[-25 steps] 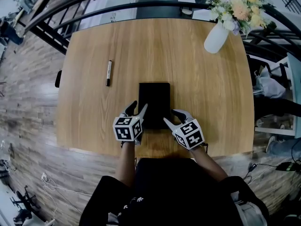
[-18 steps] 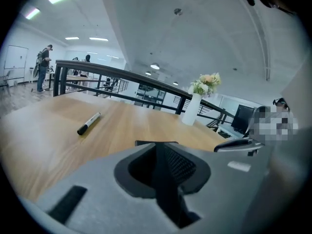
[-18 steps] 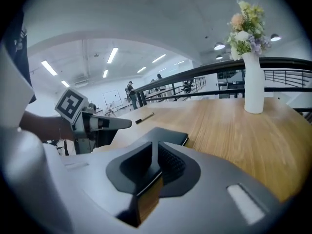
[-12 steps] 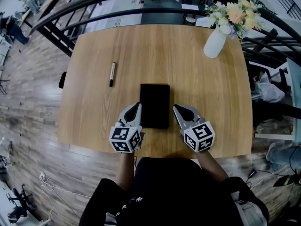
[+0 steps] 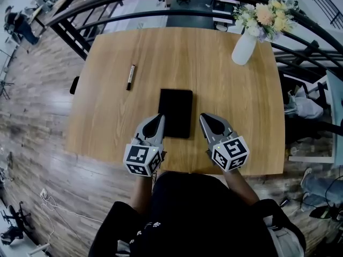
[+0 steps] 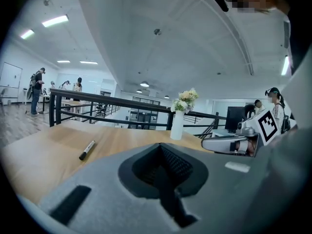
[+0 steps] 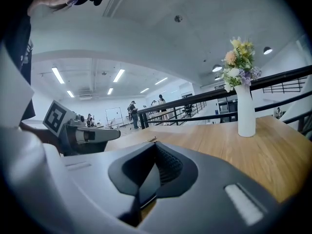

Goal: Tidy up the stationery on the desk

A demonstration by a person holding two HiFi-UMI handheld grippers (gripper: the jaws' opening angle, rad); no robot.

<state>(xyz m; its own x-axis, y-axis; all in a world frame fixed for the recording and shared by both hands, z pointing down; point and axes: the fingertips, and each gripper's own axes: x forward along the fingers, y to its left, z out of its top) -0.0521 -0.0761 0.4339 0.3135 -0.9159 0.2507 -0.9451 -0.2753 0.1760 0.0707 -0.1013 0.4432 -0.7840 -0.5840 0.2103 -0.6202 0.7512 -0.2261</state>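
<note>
Head view, listed from my claws outward.

1. Left claw [image 5: 158, 119]: jaws together, nothing between them. Right claw [image 5: 204, 118]: jaws have just been closing and are together, also empty. Both sit side by side over the near edge of the desk [image 5: 230, 90].
2. Black notebook [image 5: 175, 111]: flat on the desk, between the two claws and reaching ahead of their tips. The left tip overlaps its near corner in this view; I cannot confirm contact.
3. Marker [image 5: 130, 77]: well ahead and to the left of the left claw, lying alone near the desk's left side.
4. White vase [image 5: 244, 47] of flowers: far ahead of the right claw, at the far right corner.

Risks, as I judge them: the notebook is thin and flat, so a shallow pinch may only shove it along. The marker is round and could roll off the left edge if nudged. A wide sweep of the right claw could topple the vase.
</note>
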